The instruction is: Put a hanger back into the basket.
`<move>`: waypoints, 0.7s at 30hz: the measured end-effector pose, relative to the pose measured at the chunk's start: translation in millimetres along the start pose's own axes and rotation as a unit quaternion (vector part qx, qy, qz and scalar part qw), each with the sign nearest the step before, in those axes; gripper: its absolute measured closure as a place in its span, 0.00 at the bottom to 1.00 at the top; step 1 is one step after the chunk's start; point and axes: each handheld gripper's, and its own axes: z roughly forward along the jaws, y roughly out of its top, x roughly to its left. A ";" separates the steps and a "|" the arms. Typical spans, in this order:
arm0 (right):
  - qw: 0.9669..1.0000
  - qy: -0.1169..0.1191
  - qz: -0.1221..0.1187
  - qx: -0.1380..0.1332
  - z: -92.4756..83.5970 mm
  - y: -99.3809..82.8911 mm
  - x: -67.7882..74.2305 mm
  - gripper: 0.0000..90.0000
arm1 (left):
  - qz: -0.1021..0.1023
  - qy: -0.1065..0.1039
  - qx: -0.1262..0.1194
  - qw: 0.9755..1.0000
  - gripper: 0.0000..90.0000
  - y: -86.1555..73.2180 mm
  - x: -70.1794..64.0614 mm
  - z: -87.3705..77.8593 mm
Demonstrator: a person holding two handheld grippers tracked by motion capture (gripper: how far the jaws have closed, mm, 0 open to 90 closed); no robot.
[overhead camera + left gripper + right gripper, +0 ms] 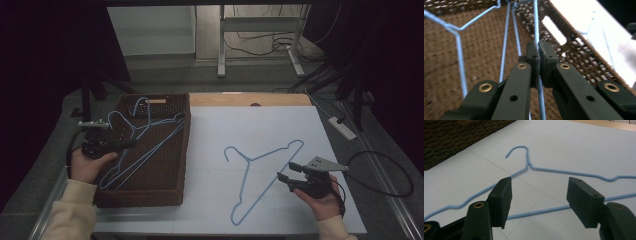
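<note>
l gripper [539, 60] clamped on a blue hanger [537, 30] in the basket [172, 102]; i'd lift slow so others don't snag. r gripper [539, 202] wide open, empty, over the table hanger [564, 172].

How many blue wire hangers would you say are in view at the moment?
3, as far as I can tell: one hanger on the table, in front of the open right gripper, and two overlapping in the basket, one clamped by the left gripper. More may be hidden.

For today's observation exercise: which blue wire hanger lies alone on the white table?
The hanger beside the open right gripper; the other hangers lie stacked in the brown basket.
</note>
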 end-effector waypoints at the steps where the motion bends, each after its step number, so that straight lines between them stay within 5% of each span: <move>1: 1.000 -0.001 0.000 0.000 0.5 -0.2 0.0 0.42 | -0.004 0.007 0.008 1.000 0.96 0.0 3.8 -0.5; 12: 1.000 0.000 0.001 0.004 1.7 -0.3 0.1 0.42 | -0.006 0.043 0.055 0.998 0.96 -0.4 14.6 1.7; 15: 1.000 0.000 0.001 0.004 1.8 -0.4 0.1 0.42 | -0.011 0.050 0.075 0.996 0.96 -2.1 16.3 4.5; 17: 1.000 0.000 0.000 0.003 1.8 -0.2 0.4 0.42 | -0.012 0.071 0.097 0.993 0.96 -5.0 18.4 8.8; 21: 1.000 0.004 0.002 0.003 1.9 -0.2 0.4 0.42 | -0.017 0.088 0.103 0.991 0.96 -7.4 19.5 11.5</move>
